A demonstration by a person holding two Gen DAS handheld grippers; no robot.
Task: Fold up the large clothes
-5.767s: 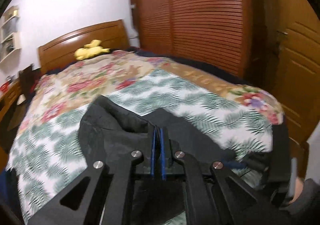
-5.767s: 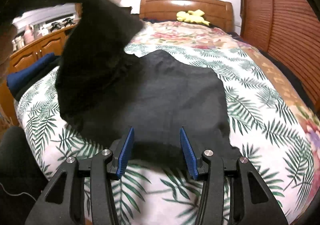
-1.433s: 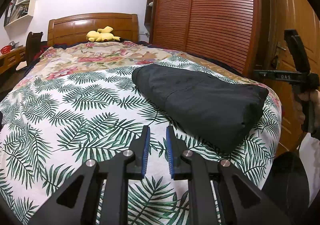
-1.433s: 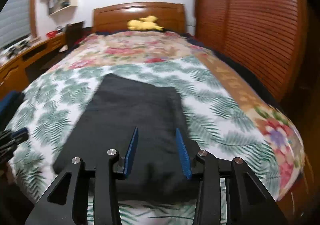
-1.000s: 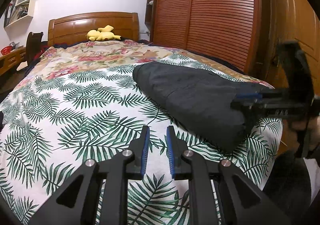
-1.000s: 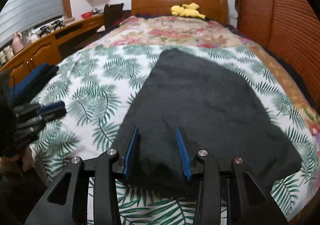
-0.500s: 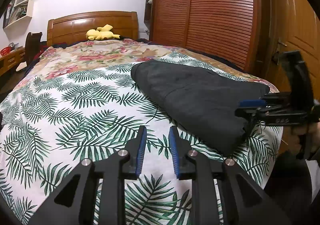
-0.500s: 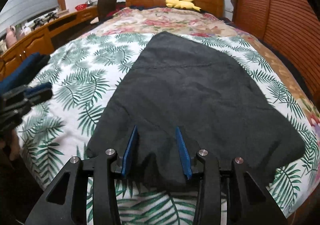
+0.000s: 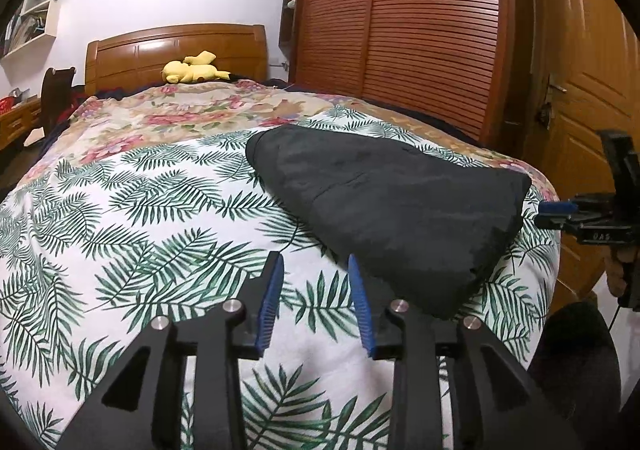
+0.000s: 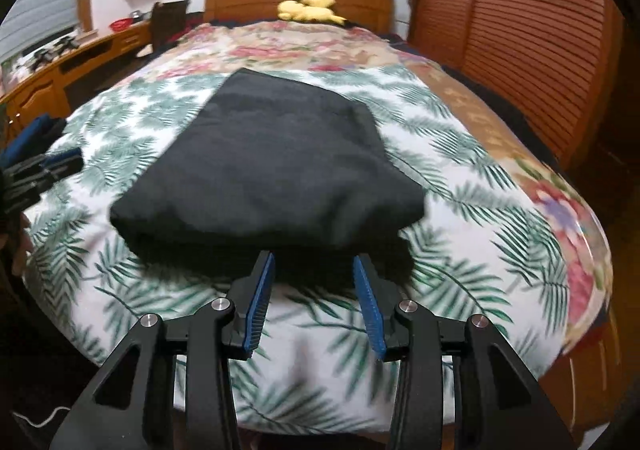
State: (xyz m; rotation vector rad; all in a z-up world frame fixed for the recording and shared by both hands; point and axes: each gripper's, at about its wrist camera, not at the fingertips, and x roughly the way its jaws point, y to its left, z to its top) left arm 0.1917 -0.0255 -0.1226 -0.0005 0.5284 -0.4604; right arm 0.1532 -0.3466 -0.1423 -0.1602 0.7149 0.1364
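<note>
Clothing, a dark folded garment [image 9: 384, 205], lies in the middle right of the left wrist view, on the palm-leaf sheet [image 9: 132, 217] that covers the near part of the bed. The left gripper [image 9: 316, 300] fills the lower centre of that frame; its blue-padded jaws stand spread apart with nothing between them, above the sheet just left of the garment's near corner. At the right edge of the frame the right gripper [image 9: 556, 207] pokes in near the garment's far right corner, apart from it. A flowered quilt [image 9: 168, 117] covers the upper part of the bed, and a yellow plush toy [image 9: 194, 69] rests against the wooden headboard [image 9: 172, 49] in the upper left. Slatted wardrobe doors [image 9: 404, 25] fill the upper right. In the right wrist view, which is somewhat blurred, the garment [image 10: 272, 173] sits in the centre of the frame, folded into a thick pad. The right gripper [image 10: 314, 302] occupies the lower centre, its jaws wide apart and holding nothing, just short of the garment's near edge. The left gripper [image 10: 60, 163] shows at the left edge, over the sheet beside the garment.
</note>
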